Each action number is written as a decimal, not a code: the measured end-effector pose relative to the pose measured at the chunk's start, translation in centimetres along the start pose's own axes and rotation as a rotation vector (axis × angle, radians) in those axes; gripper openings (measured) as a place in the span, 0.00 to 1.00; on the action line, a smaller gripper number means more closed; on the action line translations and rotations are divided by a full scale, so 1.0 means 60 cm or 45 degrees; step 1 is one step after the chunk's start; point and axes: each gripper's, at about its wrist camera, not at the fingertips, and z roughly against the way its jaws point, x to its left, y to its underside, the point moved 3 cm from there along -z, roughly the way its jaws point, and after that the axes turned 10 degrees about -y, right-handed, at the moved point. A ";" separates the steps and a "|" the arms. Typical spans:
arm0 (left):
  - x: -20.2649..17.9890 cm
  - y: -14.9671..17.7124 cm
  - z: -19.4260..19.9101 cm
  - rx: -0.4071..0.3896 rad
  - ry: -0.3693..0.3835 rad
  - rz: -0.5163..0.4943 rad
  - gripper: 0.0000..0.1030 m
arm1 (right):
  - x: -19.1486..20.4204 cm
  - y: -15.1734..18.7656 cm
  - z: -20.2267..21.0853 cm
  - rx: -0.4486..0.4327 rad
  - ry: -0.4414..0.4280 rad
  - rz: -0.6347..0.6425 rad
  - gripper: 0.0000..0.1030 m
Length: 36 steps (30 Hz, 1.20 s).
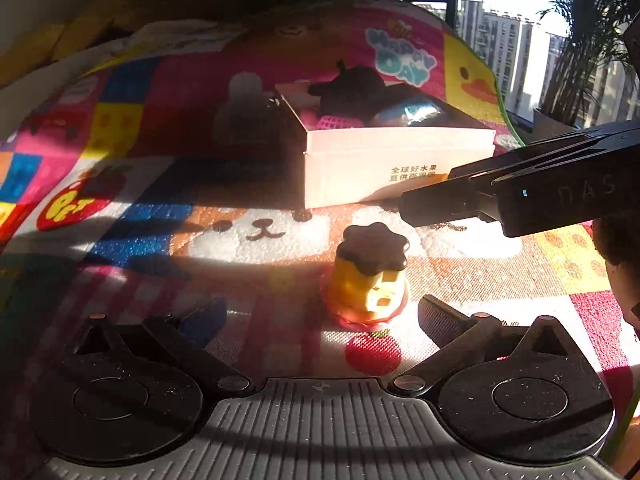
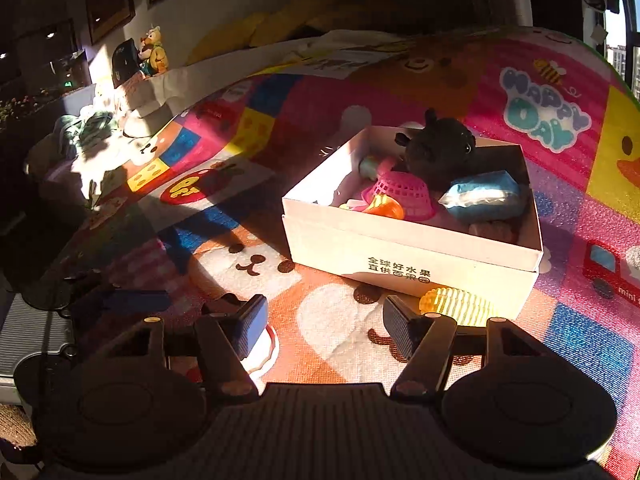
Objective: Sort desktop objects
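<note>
Fingers (image 1: 444, 320) of the left gripper (image 1: 320, 316) are spread, with the yellow pudding toy (image 1: 370, 280) standing on the mat (image 1: 160, 272) between them; close evenly around its middle, then lift it into the white box (image 1: 396, 160)

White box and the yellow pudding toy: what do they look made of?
White box: likely matte cardboard, with thin folded walls and printed text. Pudding toy: probably soft rubber or plastic, with a smooth molded body, slight sheen and a dark brown top.

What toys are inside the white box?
In the white box sit a dark plush animal, a pink mesh basket, an orange piece and a shiny blue packet. Whatever lies beneath them is covered.
</note>
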 end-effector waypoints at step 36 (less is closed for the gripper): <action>-0.040 -0.004 -0.016 0.065 0.003 -0.081 1.00 | -0.060 0.059 0.053 -0.009 0.215 -0.044 0.58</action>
